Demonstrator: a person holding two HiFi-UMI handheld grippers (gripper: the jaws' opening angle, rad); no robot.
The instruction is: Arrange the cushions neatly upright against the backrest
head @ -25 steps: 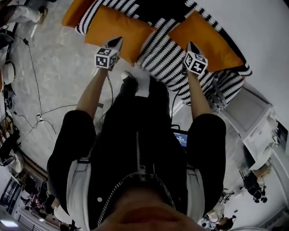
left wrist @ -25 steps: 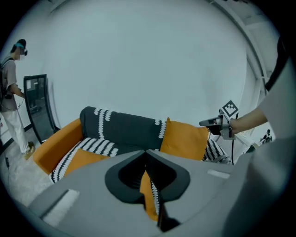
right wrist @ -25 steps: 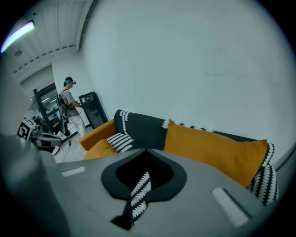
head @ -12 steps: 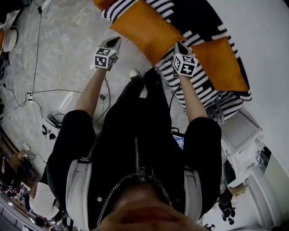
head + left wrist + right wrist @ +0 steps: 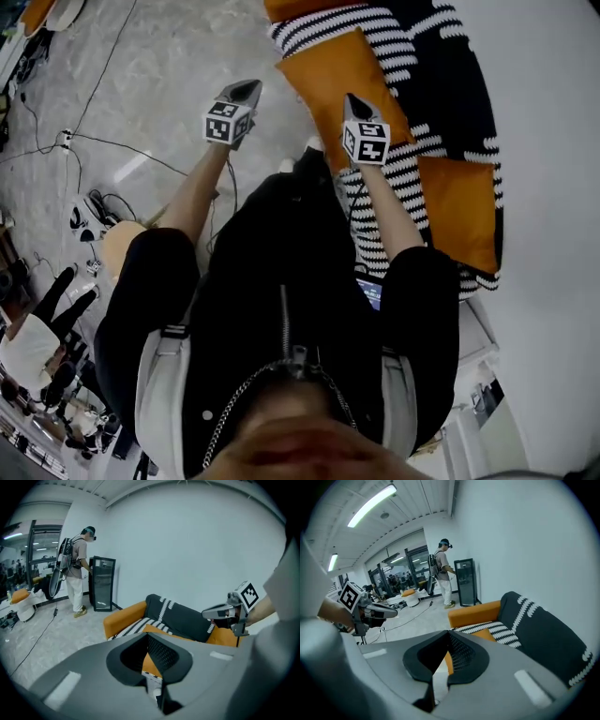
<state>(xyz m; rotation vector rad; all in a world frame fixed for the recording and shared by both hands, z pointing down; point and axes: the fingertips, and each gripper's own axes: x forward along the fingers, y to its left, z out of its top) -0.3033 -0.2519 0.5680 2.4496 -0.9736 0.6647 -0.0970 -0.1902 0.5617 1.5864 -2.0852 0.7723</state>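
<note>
An orange cushion (image 5: 345, 77) lies flat on the sofa's black-and-white striped seat (image 5: 403, 178). A second orange cushion (image 5: 459, 214) lies further right on the seat, beside the dark backrest (image 5: 450, 89). My left gripper (image 5: 247, 90) is shut and empty, hanging over the floor left of the sofa. My right gripper (image 5: 351, 99) is shut and empty too, just over the near cushion's edge. Through the left gripper view's shut jaws (image 5: 149, 641) I see the orange cushion (image 5: 151, 660) and the right gripper (image 5: 220, 612). The right gripper view (image 5: 449, 637) shows the dark backrest (image 5: 543, 630).
Cables (image 5: 112, 141) run across the grey floor left of the sofa. The sofa has an orange armrest (image 5: 476, 612). Another person (image 5: 77, 569) stands at a black cabinet (image 5: 103, 590) by the far wall. A white wall runs behind the sofa.
The whole head view has swung, so the sofa now sits further right. Both grippers have come off the cushions they pointed at; the left one is now over the floor.
</note>
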